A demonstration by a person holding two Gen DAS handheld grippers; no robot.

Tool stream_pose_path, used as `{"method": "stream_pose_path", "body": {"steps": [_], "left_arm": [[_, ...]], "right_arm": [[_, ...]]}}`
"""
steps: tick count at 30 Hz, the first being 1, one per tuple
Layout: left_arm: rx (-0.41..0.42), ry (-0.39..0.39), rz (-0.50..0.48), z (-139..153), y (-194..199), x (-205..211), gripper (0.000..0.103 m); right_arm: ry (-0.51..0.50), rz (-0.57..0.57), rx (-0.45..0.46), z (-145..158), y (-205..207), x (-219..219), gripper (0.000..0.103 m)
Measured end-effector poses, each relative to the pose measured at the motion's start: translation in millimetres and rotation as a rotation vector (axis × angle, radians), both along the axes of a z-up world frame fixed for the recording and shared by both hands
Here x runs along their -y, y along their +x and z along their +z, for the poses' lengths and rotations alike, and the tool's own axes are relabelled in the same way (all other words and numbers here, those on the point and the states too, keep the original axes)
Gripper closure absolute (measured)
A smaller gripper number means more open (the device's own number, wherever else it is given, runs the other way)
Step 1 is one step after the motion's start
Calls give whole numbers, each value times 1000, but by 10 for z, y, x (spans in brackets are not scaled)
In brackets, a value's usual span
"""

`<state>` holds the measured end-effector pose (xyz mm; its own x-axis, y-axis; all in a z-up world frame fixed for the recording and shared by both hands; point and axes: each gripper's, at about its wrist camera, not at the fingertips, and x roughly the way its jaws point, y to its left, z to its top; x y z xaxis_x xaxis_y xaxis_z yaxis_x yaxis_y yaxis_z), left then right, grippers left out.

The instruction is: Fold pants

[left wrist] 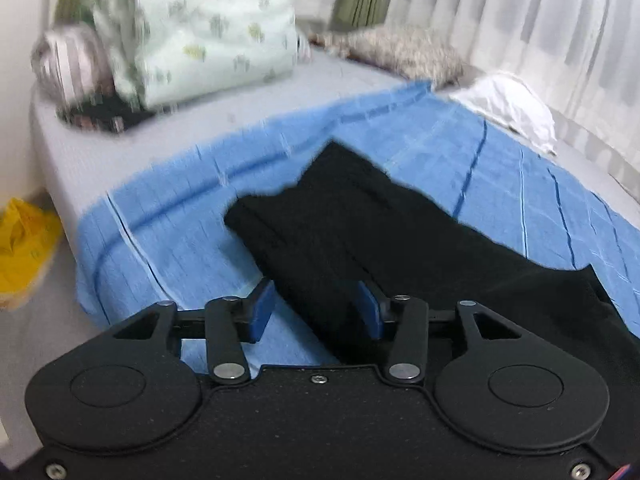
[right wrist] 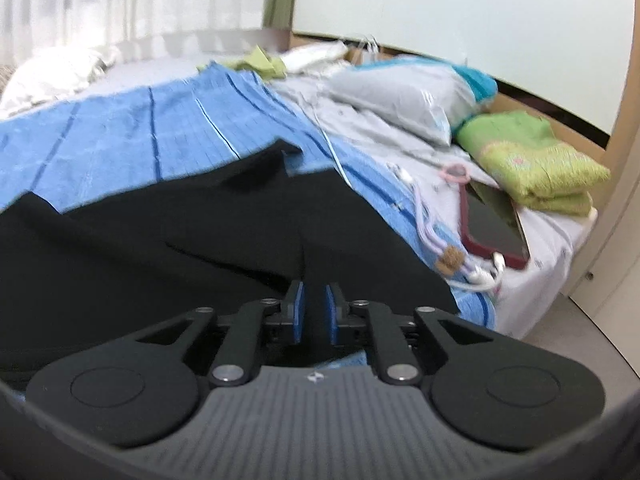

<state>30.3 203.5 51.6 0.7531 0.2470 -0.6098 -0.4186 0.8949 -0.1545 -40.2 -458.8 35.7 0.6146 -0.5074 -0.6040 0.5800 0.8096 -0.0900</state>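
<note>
Black pants [left wrist: 360,220] lie on a blue striped sheet [left wrist: 168,208] on the bed, their legs stretching away in the left wrist view. My left gripper [left wrist: 316,312] is open, its blue pads on either side of one pant leg, close to the cloth. In the right wrist view the pants [right wrist: 160,240] spread wide across the sheet [right wrist: 140,128]. My right gripper [right wrist: 316,312] is shut on a ridge of the black fabric, pinched between the blue pads.
A folded patterned quilt [left wrist: 200,32], a grey furry cushion [left wrist: 400,52] and a white cloth [left wrist: 508,104] sit at the far end. A yellow bag [left wrist: 20,248] lies on the floor. A phone [right wrist: 496,224], cables [right wrist: 472,272], a grey pillow [right wrist: 400,96] and green folded cloth [right wrist: 536,160] lie to the right.
</note>
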Motion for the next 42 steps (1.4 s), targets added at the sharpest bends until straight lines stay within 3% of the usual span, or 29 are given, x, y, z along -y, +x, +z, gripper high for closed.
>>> {"method": "stream_pose_path", "body": {"steps": [3,5,7,10,12,16,17,19,20,27,29,33,34,38,42], "left_arm": [[33,68,-64,40,37,135,62],[58,50,-130,9,97,201,66],[27,41,-153,-79,228,249,80],[-55,72,-130,-234,410,306,80],[-63,129,-133,-276,446,381,78],[-80,191,-143,-320,475,491,78],[-79,192,-144,-329,471,496,78],[-73,190,-148,-342,466,482,78],[-71,190,-151,-345,460,474,78],[-73,191,-161,-353,468,414,77],[-76,191,-159,-347,481,398,77],[-83,206,-157,-351,514,411,77],[-85,209,-156,-349,523,414,77],[-93,207,-160,-344,542,404,77],[-106,200,-165,-322,581,356,77]], "right_arm": [[-25,42,29,44,59,-46,54],[-37,72,30,36,146,-82,50],[-42,107,28,2,249,-135,48],[-93,135,8,-76,476,-229,36],[-139,145,-7,-143,638,-269,25],[-132,176,-74,-321,999,-257,18],[-110,188,-71,-365,1043,-238,22],[-56,202,-36,-379,1047,-168,56],[-58,155,-28,-353,1030,-129,94],[-156,-191,28,-218,421,364,94],[-112,-248,46,-186,167,530,93],[-12,-273,49,-247,-109,729,87],[-21,-265,30,-274,-111,729,70],[-73,-304,0,-264,-81,679,42],[-93,-331,37,-97,-46,597,31]]}}
